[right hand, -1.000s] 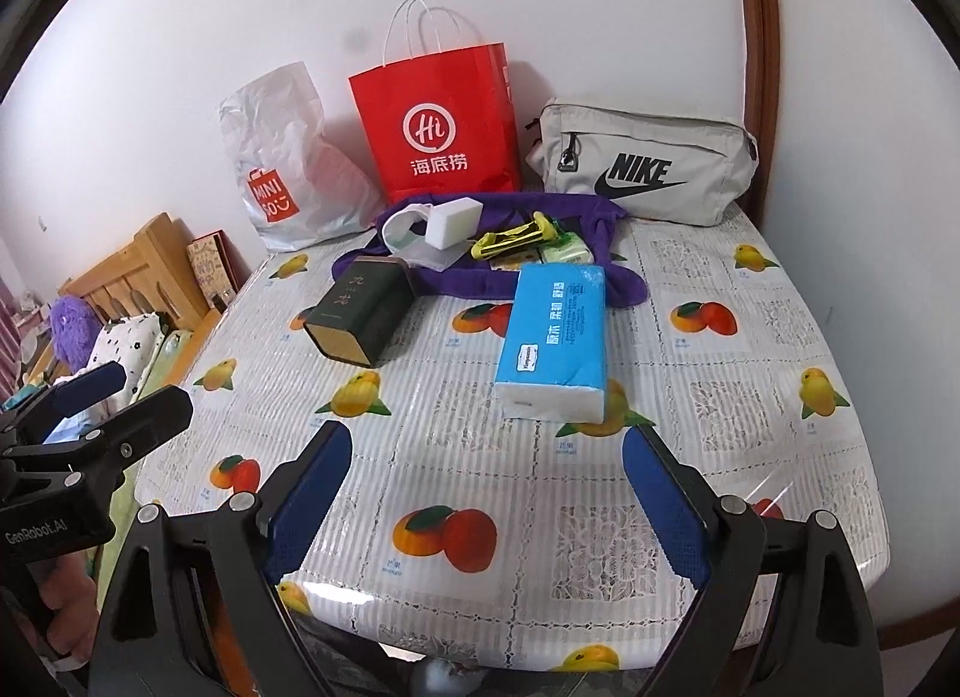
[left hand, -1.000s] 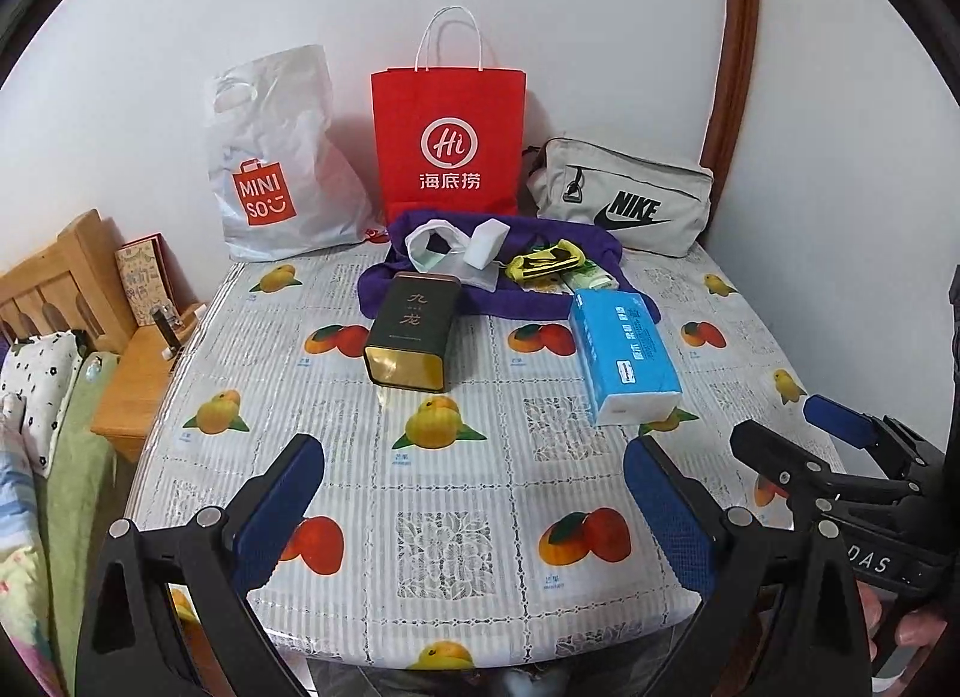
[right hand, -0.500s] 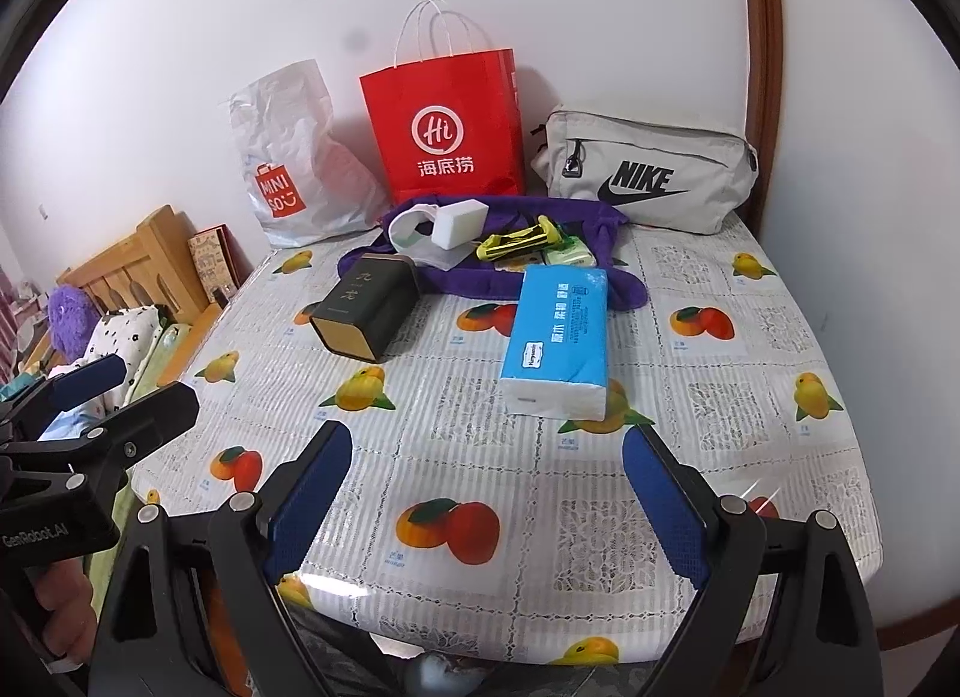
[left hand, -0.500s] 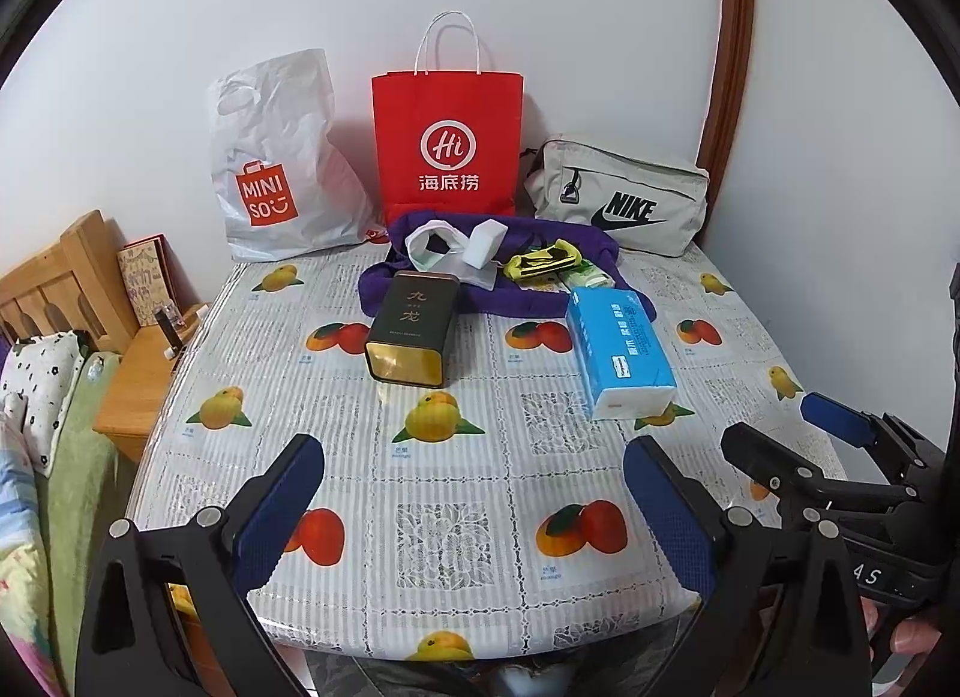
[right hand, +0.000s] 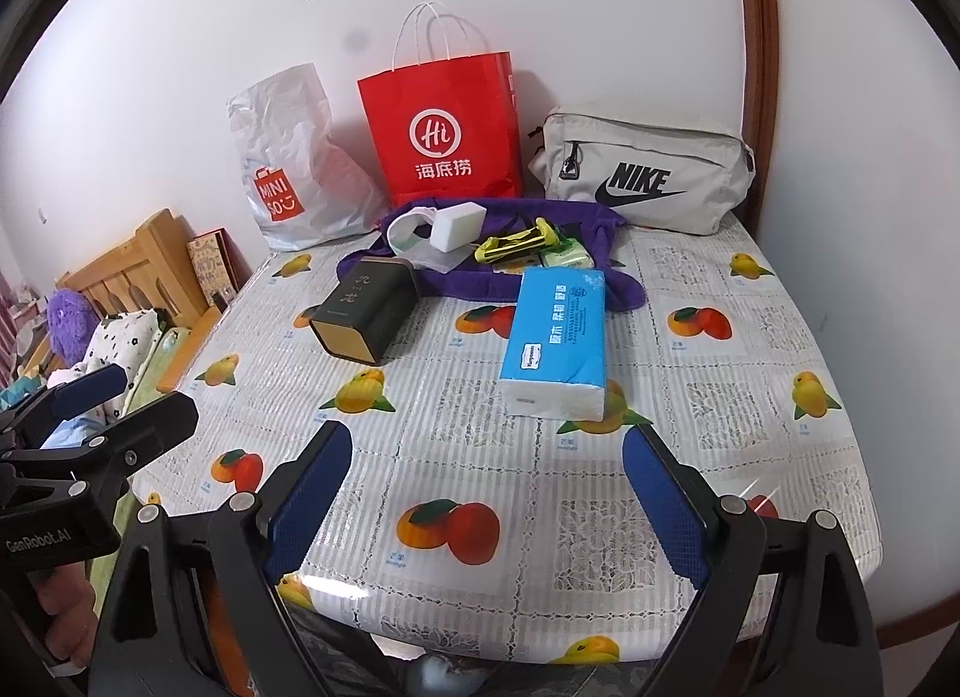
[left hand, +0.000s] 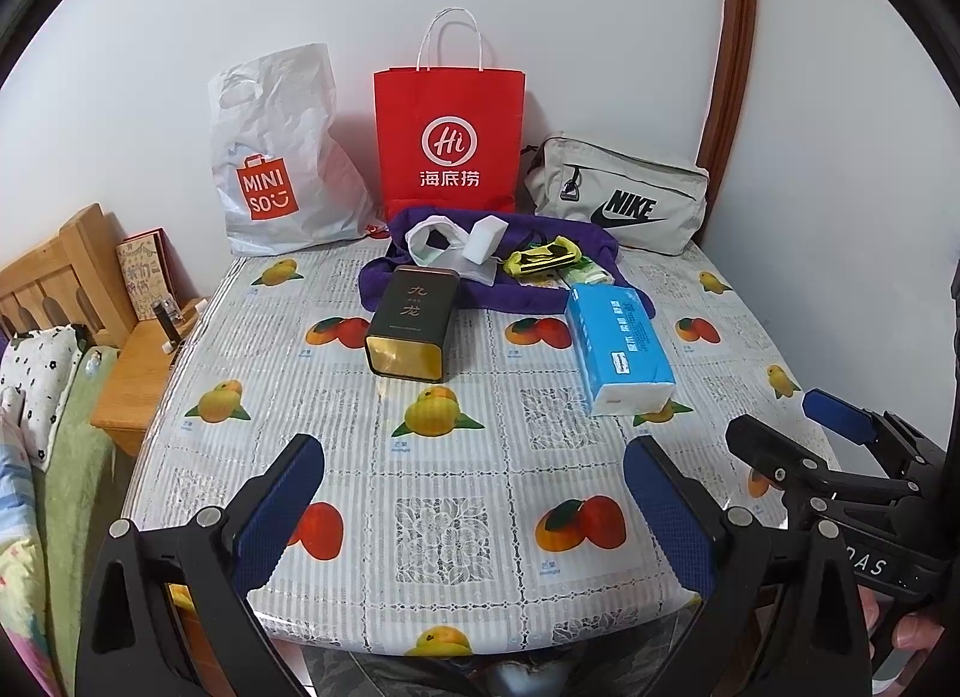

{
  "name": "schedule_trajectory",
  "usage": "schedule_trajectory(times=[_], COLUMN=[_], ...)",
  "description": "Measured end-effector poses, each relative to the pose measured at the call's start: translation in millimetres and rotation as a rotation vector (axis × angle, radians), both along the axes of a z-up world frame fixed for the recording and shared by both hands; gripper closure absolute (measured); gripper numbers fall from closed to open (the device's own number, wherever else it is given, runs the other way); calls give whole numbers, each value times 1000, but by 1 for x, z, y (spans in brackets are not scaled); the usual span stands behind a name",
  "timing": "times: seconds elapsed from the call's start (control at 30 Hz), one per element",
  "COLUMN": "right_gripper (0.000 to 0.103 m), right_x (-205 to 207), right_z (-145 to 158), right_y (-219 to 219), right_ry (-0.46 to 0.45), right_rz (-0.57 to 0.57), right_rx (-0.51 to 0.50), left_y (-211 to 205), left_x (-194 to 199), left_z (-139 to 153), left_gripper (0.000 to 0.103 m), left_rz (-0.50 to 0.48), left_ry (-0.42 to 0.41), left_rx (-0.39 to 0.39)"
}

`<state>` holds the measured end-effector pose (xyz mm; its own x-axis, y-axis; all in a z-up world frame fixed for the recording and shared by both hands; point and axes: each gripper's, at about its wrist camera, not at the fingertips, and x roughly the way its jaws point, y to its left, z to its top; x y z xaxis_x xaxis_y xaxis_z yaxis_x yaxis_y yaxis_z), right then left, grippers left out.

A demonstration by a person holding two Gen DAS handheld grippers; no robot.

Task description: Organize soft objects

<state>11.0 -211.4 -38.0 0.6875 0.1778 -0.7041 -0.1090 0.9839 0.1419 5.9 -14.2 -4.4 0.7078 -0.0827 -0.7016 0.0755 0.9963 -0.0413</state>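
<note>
On your tabletop (left hand: pixel 456 457), the tin (left hand: pixel 411 322) is lying left of the tissue pack (left hand: pixel 621 349); three bags are standing behind.

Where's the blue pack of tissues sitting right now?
The blue tissue pack lies flat on the fruit-print table, right of centre in both views, just in front of the purple cloth and right of the dark tin.

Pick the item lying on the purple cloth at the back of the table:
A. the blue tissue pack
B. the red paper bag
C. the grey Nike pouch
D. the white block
D: the white block lies on the purple cloth, whereas the blue tissue pack sits mostly on the tablecloth in front, and the two bags stand behind it against the wall.
</note>
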Motion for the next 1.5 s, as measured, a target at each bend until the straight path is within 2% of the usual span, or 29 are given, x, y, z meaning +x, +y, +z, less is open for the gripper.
schedule_trajectory(times=[1.5], right_gripper=[12], right_x=[-1], right_z=[2], right_y=[3], right_ry=[-6], right_rz=[2], right_rx=[-2], left_y=[3], left_x=[-4], left_z=[3], left_gripper=[2], left_rz=[7], left_ry=[-1], left_rx=[0])
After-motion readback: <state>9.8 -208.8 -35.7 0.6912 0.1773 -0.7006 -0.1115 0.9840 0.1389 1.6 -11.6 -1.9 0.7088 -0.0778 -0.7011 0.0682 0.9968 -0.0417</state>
